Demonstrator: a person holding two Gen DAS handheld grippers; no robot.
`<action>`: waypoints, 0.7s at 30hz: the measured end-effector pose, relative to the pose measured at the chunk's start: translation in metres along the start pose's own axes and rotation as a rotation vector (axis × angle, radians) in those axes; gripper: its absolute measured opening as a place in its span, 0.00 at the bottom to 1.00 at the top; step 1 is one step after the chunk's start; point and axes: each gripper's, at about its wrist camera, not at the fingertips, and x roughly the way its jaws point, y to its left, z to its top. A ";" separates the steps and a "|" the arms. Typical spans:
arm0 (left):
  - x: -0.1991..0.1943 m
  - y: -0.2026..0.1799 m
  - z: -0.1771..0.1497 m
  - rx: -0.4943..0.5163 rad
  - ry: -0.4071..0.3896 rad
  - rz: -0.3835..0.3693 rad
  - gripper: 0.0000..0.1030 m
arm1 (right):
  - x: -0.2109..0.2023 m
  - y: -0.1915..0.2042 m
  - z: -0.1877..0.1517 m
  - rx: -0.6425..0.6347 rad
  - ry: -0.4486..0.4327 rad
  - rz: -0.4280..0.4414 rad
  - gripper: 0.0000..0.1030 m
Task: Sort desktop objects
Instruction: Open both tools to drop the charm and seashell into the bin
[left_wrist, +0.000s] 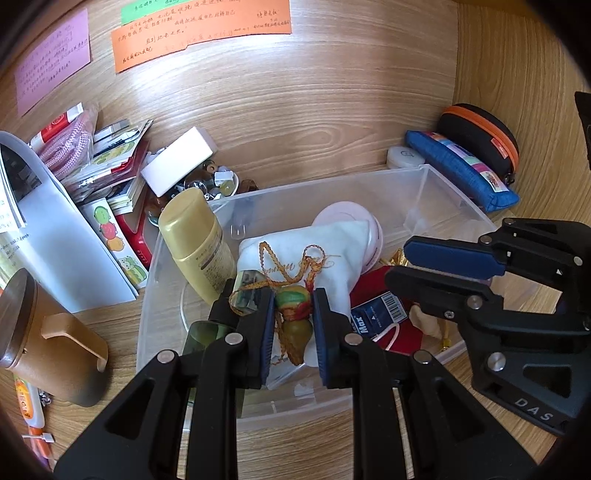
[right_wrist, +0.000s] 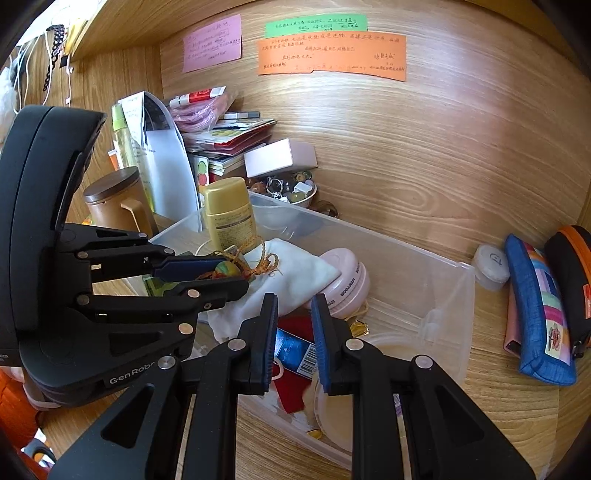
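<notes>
A clear plastic bin (left_wrist: 424, 184) (right_wrist: 436, 280) on the wooden desk holds a yellow bottle (left_wrist: 199, 240) (right_wrist: 231, 214), a white cloth pouch (left_wrist: 332, 251) (right_wrist: 295, 273), a pink round case (right_wrist: 349, 288), a blue barcode pack (left_wrist: 380, 310) (right_wrist: 295, 350) and red cloth. My left gripper (left_wrist: 293, 314) (right_wrist: 207, 275) is shut on a gourd charm (left_wrist: 295, 317) (right_wrist: 227, 268) with an orange cord, just above the pouch. My right gripper (right_wrist: 294, 321) (left_wrist: 402, 264) is partly open and empty, over the pack and pink case.
A brown lidded mug (left_wrist: 40, 339) (right_wrist: 114, 203) and a pile of booklets and packets (left_wrist: 107, 166) (right_wrist: 229, 136) lie left of the bin. A white box (left_wrist: 177, 158), a trinket bowl (right_wrist: 295, 188), a blue pouch (right_wrist: 539, 310), an orange-zip case (left_wrist: 480, 136) and wall notes (right_wrist: 332, 55) surround it.
</notes>
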 end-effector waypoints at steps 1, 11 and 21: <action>0.000 0.000 0.000 0.002 0.000 0.002 0.19 | 0.000 0.000 0.000 -0.001 -0.002 0.002 0.16; -0.004 0.005 0.001 -0.019 -0.015 -0.002 0.45 | -0.014 -0.008 0.002 0.050 -0.054 0.043 0.17; -0.010 0.008 0.003 -0.034 -0.045 0.013 0.61 | -0.027 -0.027 0.003 0.131 -0.099 0.054 0.25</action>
